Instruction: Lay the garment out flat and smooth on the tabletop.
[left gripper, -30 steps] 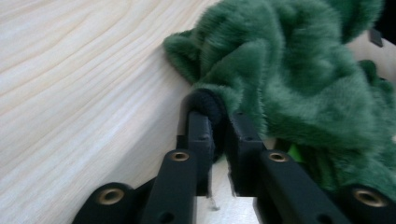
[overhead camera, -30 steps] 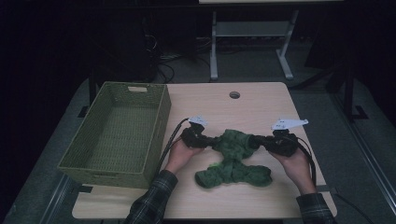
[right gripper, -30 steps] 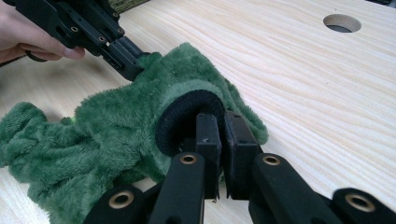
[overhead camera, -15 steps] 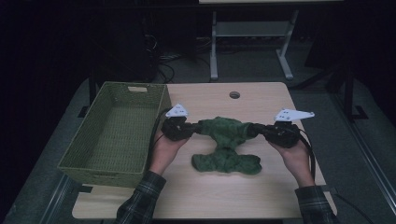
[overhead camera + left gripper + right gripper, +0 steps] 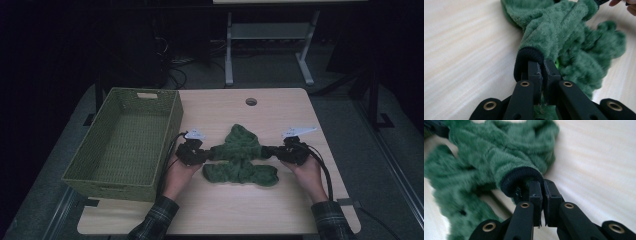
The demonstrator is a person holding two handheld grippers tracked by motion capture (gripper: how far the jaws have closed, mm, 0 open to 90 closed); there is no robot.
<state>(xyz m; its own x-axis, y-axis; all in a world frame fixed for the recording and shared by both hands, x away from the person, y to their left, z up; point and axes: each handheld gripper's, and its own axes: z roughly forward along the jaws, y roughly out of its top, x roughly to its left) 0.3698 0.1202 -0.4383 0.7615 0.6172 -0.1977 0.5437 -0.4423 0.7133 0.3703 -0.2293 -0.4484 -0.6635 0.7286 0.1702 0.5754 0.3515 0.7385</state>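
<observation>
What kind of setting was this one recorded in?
Likely a lab or recording room, not a home: a bare wooden table with a cable hole, loose cables on the dark floor, and a metal stand behind.

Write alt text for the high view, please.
A person's two hand-held grippers, left gripper and right gripper, each pinch a sleeve of a fuzzy green garment on a wooden table, beside a woven green basket.

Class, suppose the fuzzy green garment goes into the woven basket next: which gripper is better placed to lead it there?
Left. The left gripper grips a dark cuff of the green garment right beside the basket; the right gripper sits farther away.
</observation>
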